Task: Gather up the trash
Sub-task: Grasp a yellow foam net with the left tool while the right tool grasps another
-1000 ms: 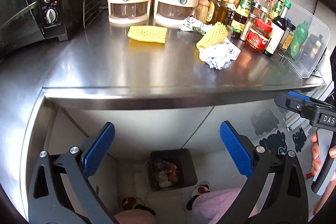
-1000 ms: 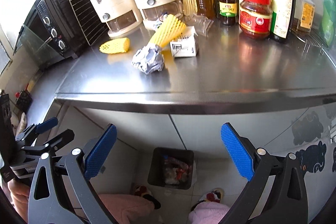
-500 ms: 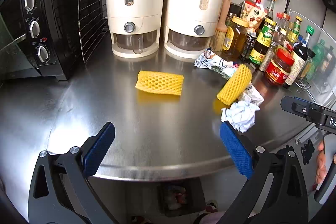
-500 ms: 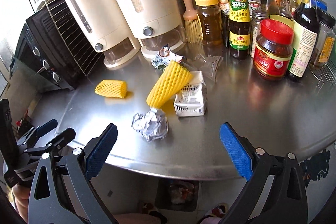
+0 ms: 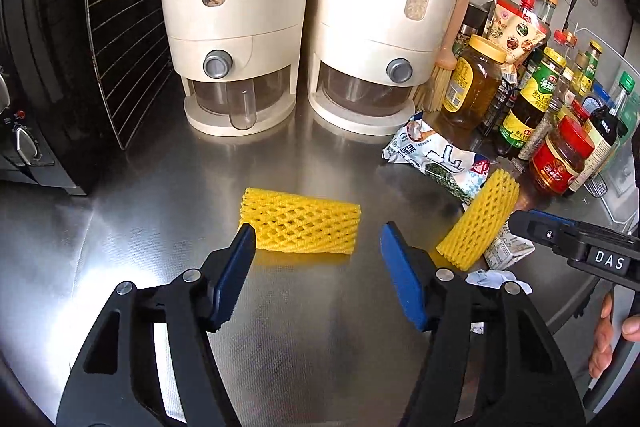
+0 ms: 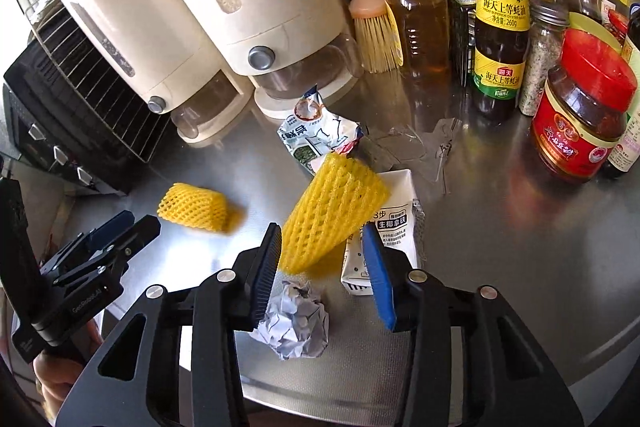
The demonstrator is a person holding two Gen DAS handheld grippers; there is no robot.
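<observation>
A yellow foam net (image 5: 300,225) lies flat on the steel counter (image 5: 160,227). My left gripper (image 5: 316,245) hovers at its near edge with jaws closing; the net sits just ahead between the tips, not pinched. A second yellow foam net (image 6: 332,211) leans on a white milk carton (image 6: 394,219). My right gripper (image 6: 320,247) straddles its lower end, jaws closing, and the blue right pad stands clear of the net. A crumpled paper ball (image 6: 294,323) lies under that gripper. A printed snack wrapper (image 6: 316,131) and clear plastic film (image 6: 416,147) lie behind.
Two cream dispensers (image 5: 236,27) stand at the back, a black oven (image 5: 60,87) to the left. Sauce bottles and a red-lidded jar (image 6: 580,123) crowd the right side, with a brush (image 6: 372,27) leaning among them. The counter's front edge (image 6: 520,391) curves below my right gripper.
Both grippers have moved forward from beyond the counter's edge to over the counter, up to the yellow nets. Both pairs of jaws have narrowed. The floor bin has dropped out of view.
</observation>
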